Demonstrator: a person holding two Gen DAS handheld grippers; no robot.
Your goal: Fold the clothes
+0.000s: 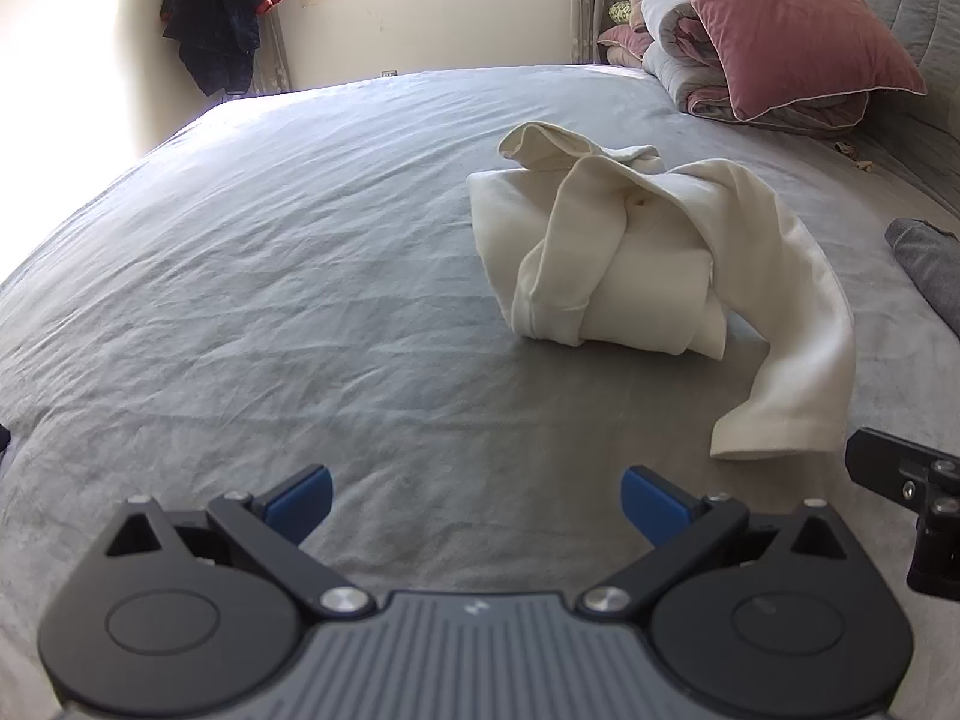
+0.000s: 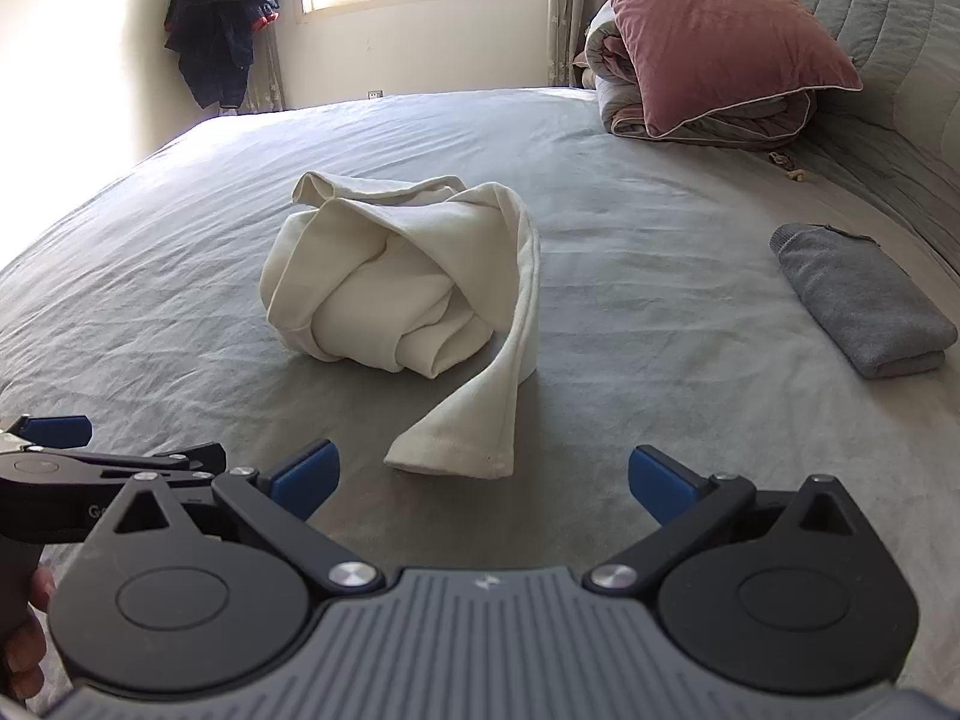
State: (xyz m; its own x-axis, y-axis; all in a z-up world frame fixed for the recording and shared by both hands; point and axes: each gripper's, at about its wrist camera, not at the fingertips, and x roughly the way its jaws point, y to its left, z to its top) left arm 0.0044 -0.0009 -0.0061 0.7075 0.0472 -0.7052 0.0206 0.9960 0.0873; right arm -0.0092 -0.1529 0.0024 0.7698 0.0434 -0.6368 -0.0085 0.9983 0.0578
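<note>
A cream white garment (image 1: 606, 246) lies bundled on the grey bed (image 1: 270, 252), one sleeve wrapped over it and the other trailing toward me, its cuff (image 1: 774, 432) flat on the sheet. In the right wrist view the same garment (image 2: 390, 276) sits ahead with the cuff (image 2: 456, 450) just beyond my fingers. My left gripper (image 1: 477, 501) is open and holds nothing, short of the bundle and to its left. My right gripper (image 2: 483, 480) is open too, with nothing in it, just behind the cuff. A folded grey garment (image 2: 864, 306) rests to the right.
A pink pillow (image 2: 714, 30) leans on a rolled duvet (image 2: 708, 114) at the head of the bed. A dark jacket (image 2: 222, 18) hangs by the window. The right gripper's body (image 1: 912, 510) shows at the right edge; the left gripper (image 2: 54, 426) and a hand (image 2: 24, 648) show at the left.
</note>
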